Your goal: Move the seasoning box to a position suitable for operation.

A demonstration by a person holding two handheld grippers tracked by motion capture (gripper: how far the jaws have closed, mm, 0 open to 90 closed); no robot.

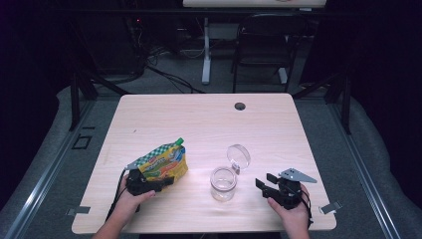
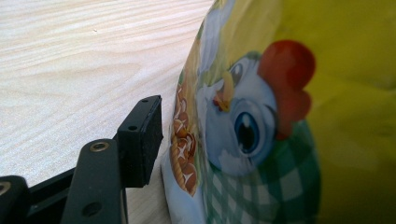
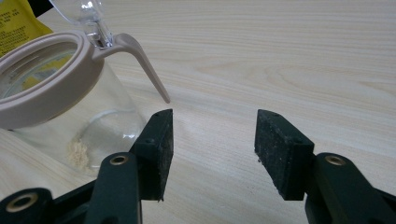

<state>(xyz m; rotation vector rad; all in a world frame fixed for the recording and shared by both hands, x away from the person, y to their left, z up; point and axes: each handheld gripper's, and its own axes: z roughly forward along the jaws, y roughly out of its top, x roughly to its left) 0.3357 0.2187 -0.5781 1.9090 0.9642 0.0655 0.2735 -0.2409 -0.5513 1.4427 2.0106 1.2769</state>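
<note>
High view: yellow snack pouch (image 1: 164, 163) with a green checked top is standing tilted on the front left of the wooden table (image 1: 199, 119), the left gripper (image 1: 149, 183) clenching its lower edge. Glass jar (image 1: 223, 183) is sitting just right of it, hinged lid (image 1: 239, 155) raised. Right gripper (image 1: 263, 184) is resting near the jar, jaws released.

A light wooden table (image 1: 199, 119) takes up the middle of the frame, with a small round dark hole (image 1: 240, 106) near its far edge, right of centre. Behind it, at the upper right, stands 1 dark chair (image 1: 266, 42). A white desk leg (image 1: 206, 50) rises at the top centre, and black cables (image 1: 164, 74) trail over the grey floor (image 1: 45, 149) at the upper left.
</note>
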